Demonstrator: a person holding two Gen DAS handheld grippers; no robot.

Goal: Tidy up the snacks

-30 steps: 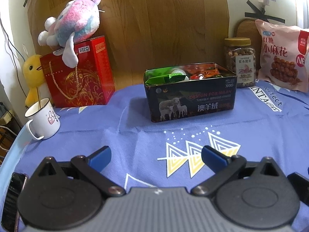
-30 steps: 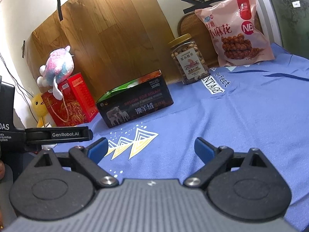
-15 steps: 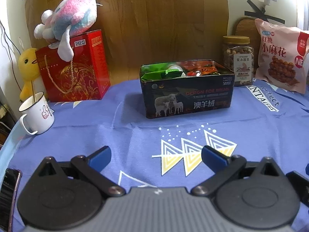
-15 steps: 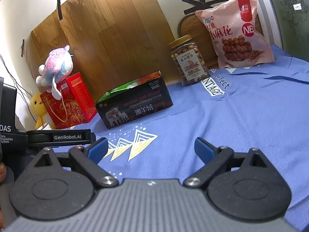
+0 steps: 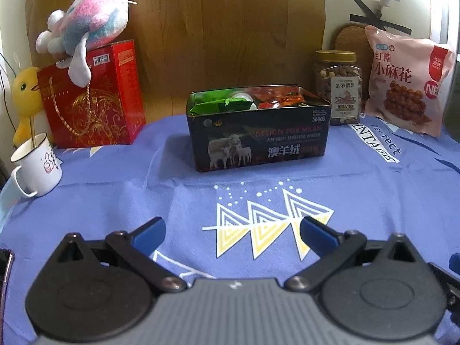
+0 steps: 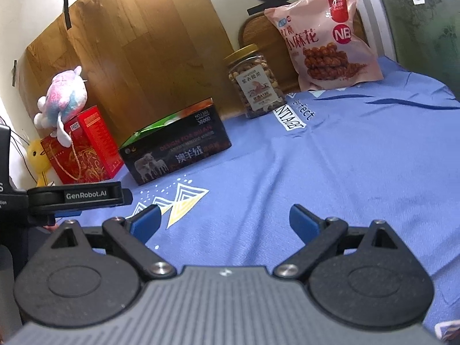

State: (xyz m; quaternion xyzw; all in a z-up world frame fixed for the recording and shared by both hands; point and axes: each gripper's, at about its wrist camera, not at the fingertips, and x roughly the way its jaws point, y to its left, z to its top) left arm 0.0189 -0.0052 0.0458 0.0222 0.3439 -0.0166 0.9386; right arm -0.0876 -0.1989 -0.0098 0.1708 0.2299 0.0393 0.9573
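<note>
A dark tin box [image 5: 258, 138] [image 6: 175, 149] printed with sheep stands on the blue cloth, open on top, holding green and red snack packets [image 5: 230, 105]. A nut jar [image 5: 337, 86] [image 6: 253, 82] with a gold lid and a pink snack bag [image 5: 405, 80] [image 6: 325, 34] stand at the back right. My left gripper [image 5: 232, 230] hangs open over the cloth well in front of the box, holding nothing. My right gripper [image 6: 224, 218] is also open and empty, to the right of the left one, whose body [image 6: 77, 195] shows at its left.
A red gift box [image 5: 92, 97] with a pink plush toy [image 5: 86, 31] on top stands at the back left, beside a yellow duck toy [image 5: 24, 97]. A white mug [image 5: 36, 169] sits near the left edge. A wooden board [image 5: 230, 28] backs the table.
The left wrist view has shifted a little, so the box and the back-left things sit slightly lower and more to the right. The right gripper has barely moved. Both stay open.
</note>
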